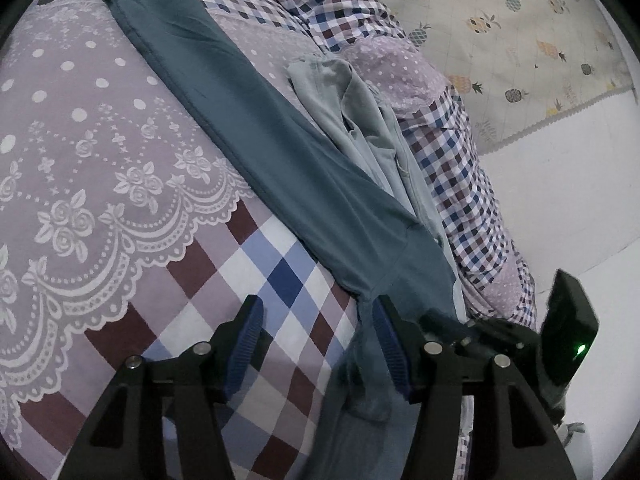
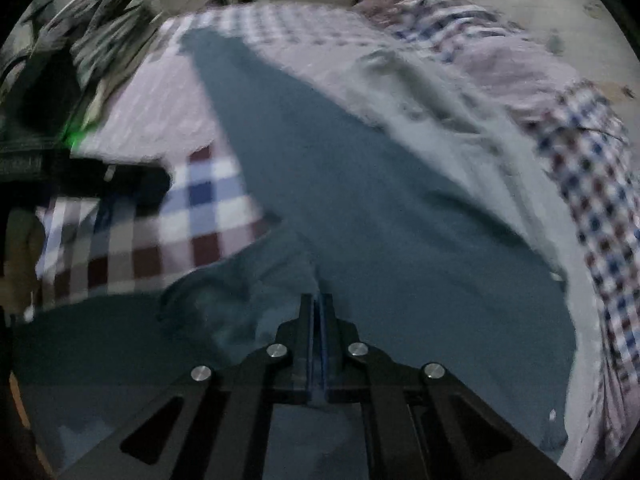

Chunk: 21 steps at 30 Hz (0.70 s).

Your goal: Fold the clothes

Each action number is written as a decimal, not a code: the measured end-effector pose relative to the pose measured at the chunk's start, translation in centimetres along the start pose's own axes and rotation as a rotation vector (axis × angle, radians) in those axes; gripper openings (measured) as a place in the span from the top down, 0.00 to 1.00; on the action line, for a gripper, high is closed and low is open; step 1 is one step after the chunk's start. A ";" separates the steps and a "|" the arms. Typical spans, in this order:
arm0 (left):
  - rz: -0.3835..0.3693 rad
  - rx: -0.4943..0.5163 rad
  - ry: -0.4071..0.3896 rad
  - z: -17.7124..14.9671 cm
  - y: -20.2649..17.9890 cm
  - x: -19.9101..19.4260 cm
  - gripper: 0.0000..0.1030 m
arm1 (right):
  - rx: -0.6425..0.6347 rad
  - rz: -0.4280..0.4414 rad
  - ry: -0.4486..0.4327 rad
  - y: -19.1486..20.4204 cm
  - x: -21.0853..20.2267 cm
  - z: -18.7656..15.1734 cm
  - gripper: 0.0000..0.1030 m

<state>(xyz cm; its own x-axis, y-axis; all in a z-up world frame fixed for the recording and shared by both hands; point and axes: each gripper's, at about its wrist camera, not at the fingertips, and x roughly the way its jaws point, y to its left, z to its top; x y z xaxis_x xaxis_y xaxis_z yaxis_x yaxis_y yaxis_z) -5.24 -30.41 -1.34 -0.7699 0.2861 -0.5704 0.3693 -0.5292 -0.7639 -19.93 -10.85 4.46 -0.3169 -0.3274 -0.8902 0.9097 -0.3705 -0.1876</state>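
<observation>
- Dark teal garment (image 1: 256,128) lies stretched in a long strip across the bed (image 1: 80,160), running from the far edge to the near edge; its near end bunches up and spills over that edge.
- Pale grey-green garment (image 1: 352,120) sits crumpled just beside it, toward the bed's right edge, partly under the teal one.
- Right gripper (image 2: 318,312): jaws together, pinching a ridge of the teal cloth at the near end.
- Left gripper (image 1: 316,320): jaws apart, nothing clamped; teal cloth hangs against the inside of one pad.
- Progress, as we read it: early. Teal piece is narrowed lengthwise at most, no crosswise fold yet; the pale one is untouched.
- Hard to read: right wrist view is motion-blurred, and we can't tell what type of garment either one is. The teal piece's near end is cut off behind the grippers.
</observation>
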 end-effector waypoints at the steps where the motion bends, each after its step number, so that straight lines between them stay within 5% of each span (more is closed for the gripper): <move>1: 0.000 -0.001 0.000 0.0 0.0 0.0 0.40 | 0.017 -0.022 -0.005 -0.7 -0.5 0.0 1.00; 6: 0.007 0.008 0.004 0.1 -0.1 0.0 0.40 | 0.115 -0.167 0.055 -4.7 0.6 0.4 1.00; 15: 0.003 0.048 0.016 -0.1 -0.7 0.3 0.40 | 0.164 -0.204 0.050 -5.1 4.2 1.5 0.94; 17: -0.024 0.066 0.030 -0.3 -1.2 0.6 0.40 | 0.173 -0.247 0.044 -5.1 3.4 1.2 0.83; 19: -0.065 0.081 0.046 -0.5 -1.9 0.8 0.40 | 0.205 -0.275 0.006 -5.8 0.6 -0.1 0.58; 21: -0.101 0.112 0.060 -1.0 -2.8 1.1 0.40 | 0.254 -0.307 -0.030 -6.8 -2.4 -2.2 0.46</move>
<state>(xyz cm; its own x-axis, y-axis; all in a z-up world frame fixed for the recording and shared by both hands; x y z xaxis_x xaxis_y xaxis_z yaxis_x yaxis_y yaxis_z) -6.62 -27.80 -0.12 -0.7662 0.3880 -0.5122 0.2288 -0.5802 -0.7817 -24.83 -5.66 6.96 -0.5748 -0.1923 -0.7954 0.6774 -0.6572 -0.3306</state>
